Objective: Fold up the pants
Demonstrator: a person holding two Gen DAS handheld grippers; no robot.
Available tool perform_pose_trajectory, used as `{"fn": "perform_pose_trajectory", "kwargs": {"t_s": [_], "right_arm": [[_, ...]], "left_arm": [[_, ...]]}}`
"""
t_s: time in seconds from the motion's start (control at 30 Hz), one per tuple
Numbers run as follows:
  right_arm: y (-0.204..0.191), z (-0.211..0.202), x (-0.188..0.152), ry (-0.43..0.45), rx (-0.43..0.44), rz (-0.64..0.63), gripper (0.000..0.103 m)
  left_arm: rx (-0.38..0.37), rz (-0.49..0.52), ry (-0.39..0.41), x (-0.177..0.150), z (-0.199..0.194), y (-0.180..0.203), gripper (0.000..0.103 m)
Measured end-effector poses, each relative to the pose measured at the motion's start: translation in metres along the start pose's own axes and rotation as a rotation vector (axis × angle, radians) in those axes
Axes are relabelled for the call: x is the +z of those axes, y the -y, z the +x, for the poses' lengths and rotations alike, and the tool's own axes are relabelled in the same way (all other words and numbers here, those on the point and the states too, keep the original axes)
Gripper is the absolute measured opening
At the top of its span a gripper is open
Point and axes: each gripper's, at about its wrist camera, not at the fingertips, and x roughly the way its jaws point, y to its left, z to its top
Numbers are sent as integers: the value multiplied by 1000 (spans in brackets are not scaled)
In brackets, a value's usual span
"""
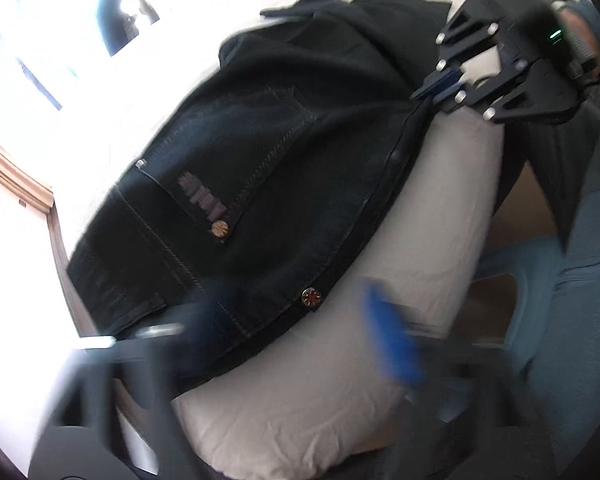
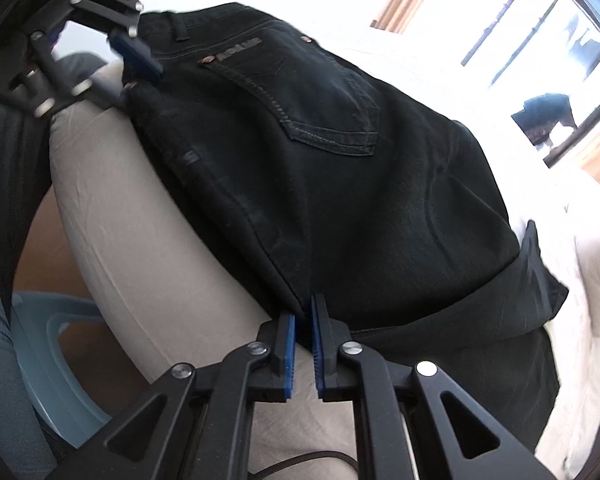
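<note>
- One pair of black denim pants (image 2: 340, 168) lies folded on the beige bedsheet (image 2: 148, 264), close to the mattress's near edge.
- One stitched back pocket (image 2: 320, 108) faces up; three copper rivets (image 1: 219, 227) show.
- In the right wrist view the pants' long axis runs from 11 o'clock, at the waistband, to 5 o'clock.
- Two black grippers with blue pads are in view.
- The left gripper (image 2: 100, 60), at 10 o'clock beside the waistband, stands spread wide with nothing clasped.
- The right gripper (image 2: 304, 340), at 6 o'clock and angled down, is nearly closed, a slim gap between the pads; its tips meet the fabric edge, but whether they pinch it I cannot tell.
</note>
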Motion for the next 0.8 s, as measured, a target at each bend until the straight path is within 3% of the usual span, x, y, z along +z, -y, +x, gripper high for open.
{"fn": "perform_pose_trajectory", "kwargs": {"t_s": [0.13, 0.2, 0.27, 0.33, 0.37, 0.4, 0.43, 0.57, 0.7, 0.8], "right_arm": [[-3, -3, 0, 5, -16, 29, 21], [0, -3, 1, 3, -23, 51, 27], [1, -5, 1, -3, -39, 76, 40], [8, -12, 1, 5, -49, 115, 68], [12, -18, -1, 24, -34, 140, 73], [15, -25, -2, 47, -22, 165, 75], [20, -34, -5, 71, -13, 198, 75], [49, -56, -21, 114, 12, 369, 75], [91, -72, -48, 146, 38, 597, 75], [120, -77, -63, 170, 58, 727, 75]], "left_arm": [[15, -21, 20, 7, -28, -11, 93], [15, -59, 67, 18, -43, -19, 93], [-12, -109, 124, 38, -52, -26, 93], [-28, -121, 175, 63, -51, -25, 93], [-46, -122, 196, 79, -47, -22, 92], [-65, -124, 206, 92, -41, -20, 91], [-90, -129, 219, 106, -34, -17, 82], [-206, -191, 176, 157, 19, -15, 27], [-269, -248, 71, 176, 75, -16, 24], [-236, -266, -40, 173, 119, -12, 24]]}}
